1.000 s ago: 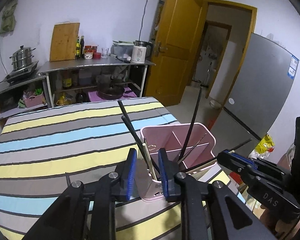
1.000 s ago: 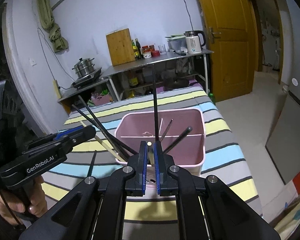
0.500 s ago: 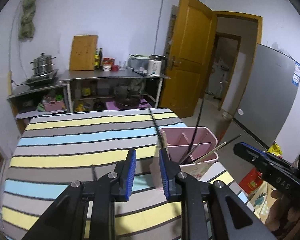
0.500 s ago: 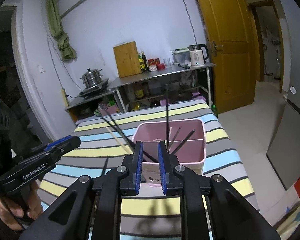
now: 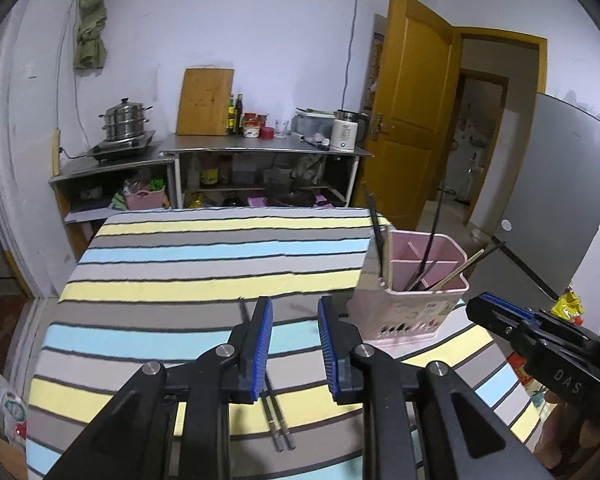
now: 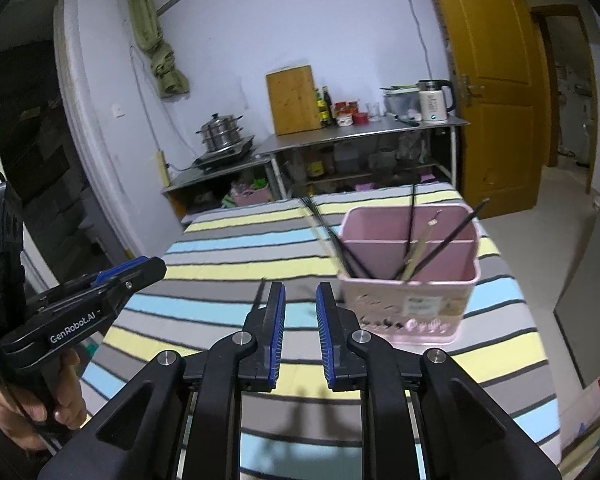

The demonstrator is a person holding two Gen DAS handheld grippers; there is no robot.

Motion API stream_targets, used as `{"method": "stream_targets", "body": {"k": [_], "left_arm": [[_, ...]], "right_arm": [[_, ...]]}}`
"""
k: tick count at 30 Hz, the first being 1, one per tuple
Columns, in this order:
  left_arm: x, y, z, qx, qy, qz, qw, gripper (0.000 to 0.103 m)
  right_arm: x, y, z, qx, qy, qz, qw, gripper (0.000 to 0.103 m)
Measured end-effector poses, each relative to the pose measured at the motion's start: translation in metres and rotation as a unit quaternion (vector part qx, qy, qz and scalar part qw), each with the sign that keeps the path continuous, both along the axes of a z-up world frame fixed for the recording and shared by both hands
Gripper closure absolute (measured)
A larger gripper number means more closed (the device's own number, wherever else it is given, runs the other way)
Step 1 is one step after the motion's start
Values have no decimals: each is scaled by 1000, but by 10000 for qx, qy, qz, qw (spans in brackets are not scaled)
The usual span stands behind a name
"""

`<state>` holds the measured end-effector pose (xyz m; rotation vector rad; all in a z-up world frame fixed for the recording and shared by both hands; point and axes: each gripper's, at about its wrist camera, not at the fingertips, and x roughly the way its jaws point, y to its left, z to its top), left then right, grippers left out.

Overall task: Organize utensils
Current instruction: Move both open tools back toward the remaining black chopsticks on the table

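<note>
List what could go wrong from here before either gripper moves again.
1. A pair of dark chopsticks lies on the striped tablecloth under the open left gripper; thin and flat, they may slip from a pinch.
2. The pink utensil holder stands near the table's right edge, with the right gripper beside it; a nudge might tip it.
3. Chopsticks leaning out of the holder could snag on a passing finger.

Pink divided holder (image 5: 410, 300) stands upright on the striped cloth, ahead and right of the left tongs (image 5: 294, 320). Several dark and pale chopsticks (image 6: 414, 224) lean in its compartments. One dark pair of chopsticks (image 5: 274, 416) lies flat beneath the left tongs' gap.
</note>
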<state>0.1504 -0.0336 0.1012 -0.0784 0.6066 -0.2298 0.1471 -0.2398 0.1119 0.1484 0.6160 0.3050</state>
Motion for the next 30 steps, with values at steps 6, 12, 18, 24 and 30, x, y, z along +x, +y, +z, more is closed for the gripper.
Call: {"method": "stream_targets", "body": {"k": [6,12,18,24,30], "left_arm": [[1,19,-15,3,163,160,9997,80],[10,37,-40,-56,438,306,9986,80],[26,51,-81,-219,940,370,9946,80],[51,48,-119,-356,1395,295,9891,80],[80,33,-145,-243,1612,205,9864,80]], "right_arm": [[2,19,-12,-31,122,214,9997,86],[10,37,-31,-102,330,405,9986,86],[21,45,-59,-129,659,518,9964,86],[32,44,-84,-105,940,556,9940,86],[42,38,-100,-66,1127,544,9921,86]]}}
